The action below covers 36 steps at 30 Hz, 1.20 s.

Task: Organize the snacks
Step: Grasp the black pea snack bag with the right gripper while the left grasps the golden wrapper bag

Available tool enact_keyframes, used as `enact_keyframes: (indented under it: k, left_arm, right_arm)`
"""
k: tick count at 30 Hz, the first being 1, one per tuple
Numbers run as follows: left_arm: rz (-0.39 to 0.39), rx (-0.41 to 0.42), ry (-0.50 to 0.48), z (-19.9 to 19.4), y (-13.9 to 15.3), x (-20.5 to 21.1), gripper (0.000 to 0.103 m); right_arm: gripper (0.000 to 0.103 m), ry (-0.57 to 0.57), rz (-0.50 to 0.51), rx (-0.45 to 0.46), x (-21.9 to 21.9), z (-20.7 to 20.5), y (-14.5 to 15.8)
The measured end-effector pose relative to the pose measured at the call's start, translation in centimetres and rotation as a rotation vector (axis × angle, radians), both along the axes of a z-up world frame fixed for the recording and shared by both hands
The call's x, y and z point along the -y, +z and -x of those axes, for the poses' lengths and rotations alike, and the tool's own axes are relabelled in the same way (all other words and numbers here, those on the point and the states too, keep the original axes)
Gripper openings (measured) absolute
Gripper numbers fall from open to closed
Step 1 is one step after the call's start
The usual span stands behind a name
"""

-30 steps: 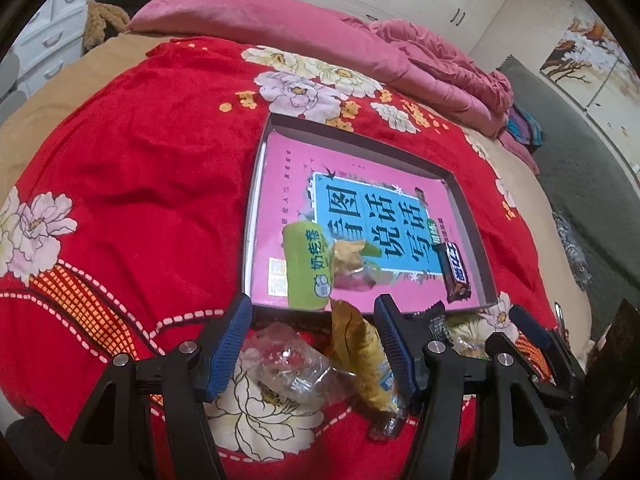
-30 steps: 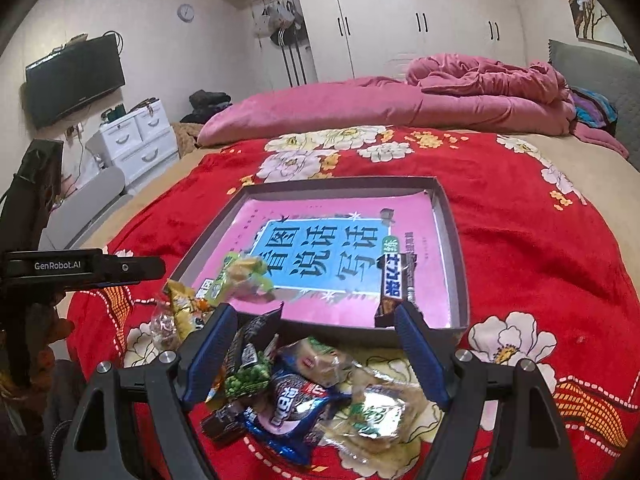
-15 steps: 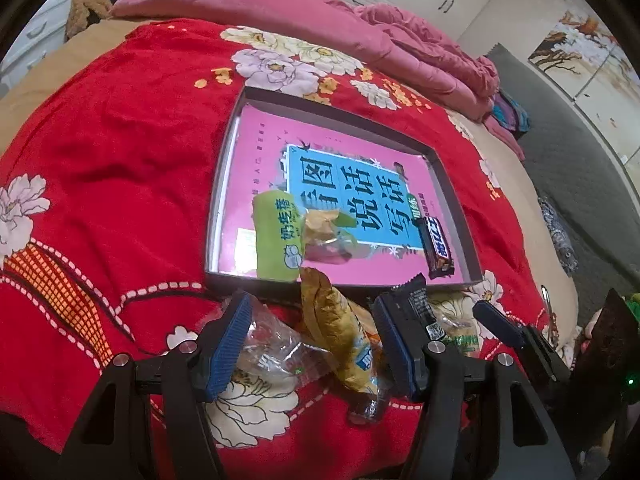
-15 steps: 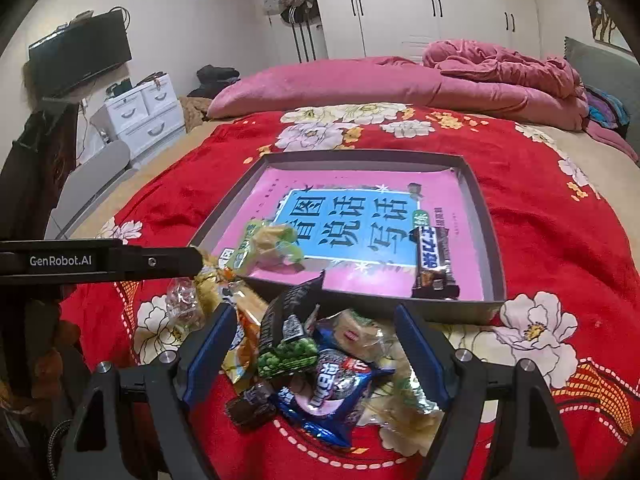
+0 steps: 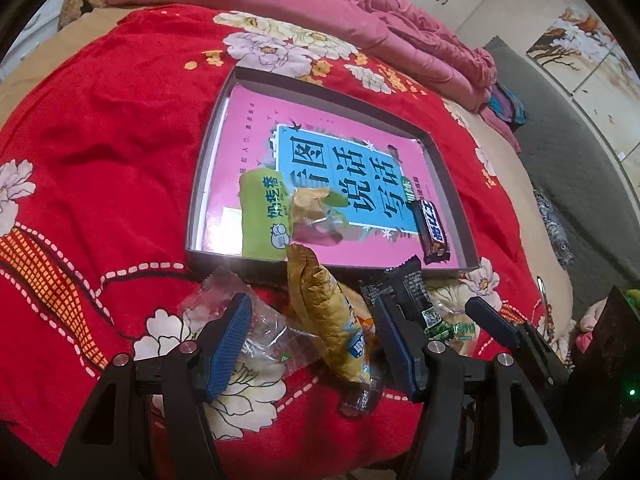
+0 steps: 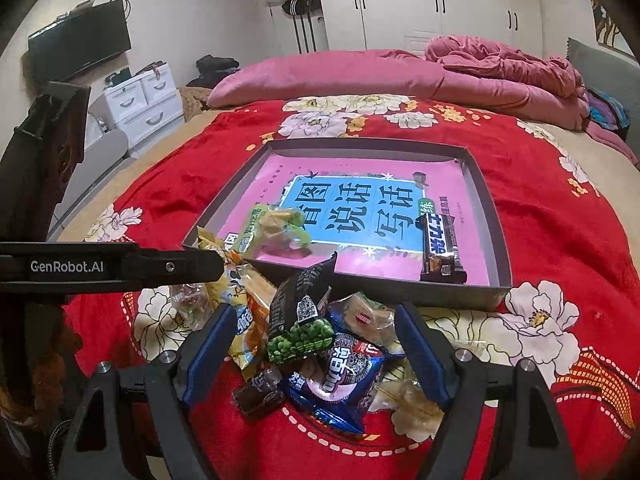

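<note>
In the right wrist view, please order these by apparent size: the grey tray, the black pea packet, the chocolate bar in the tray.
1. grey tray, clearly largest.
2. black pea packet.
3. chocolate bar.
The packet lies nearer the camera, so ranks two and three are unsure.

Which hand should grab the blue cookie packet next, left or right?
Right, probably. The right tongs hang open straight over the blue cookie packet in the snack pile, near the tray. The left tongs are open around the yellow packet, off to the side.
</note>
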<state>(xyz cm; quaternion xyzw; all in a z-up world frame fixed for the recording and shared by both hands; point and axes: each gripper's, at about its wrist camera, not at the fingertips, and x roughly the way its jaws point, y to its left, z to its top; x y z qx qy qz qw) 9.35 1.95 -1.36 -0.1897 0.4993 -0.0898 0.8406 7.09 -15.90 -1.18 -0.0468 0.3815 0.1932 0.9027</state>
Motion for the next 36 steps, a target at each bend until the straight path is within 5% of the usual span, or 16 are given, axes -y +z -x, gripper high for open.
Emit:
enact_keyframes:
  k: [9, 20, 36]
  left_arm:
    - [0.046, 0.014, -0.011, -0.7, -1.0, 0.1, 0.059]
    - [0.101, 0.024, -0.017, -1.1, -1.6, -0.5, 0.045]
    - [0.15, -0.019, -0.022, -1.9, -2.3, -0.5, 0.027]
  right_arm:
    - [0.079, -0.005, 0.009, -0.012, -0.6, -0.5, -0.5]
    - [0.048, 0.012, 0.049, -0.037, -1.8, -1.2, -1.4]
    - [0.03, 0.031, 0.075, -0.042, -2.9, -1.8, -1.9]
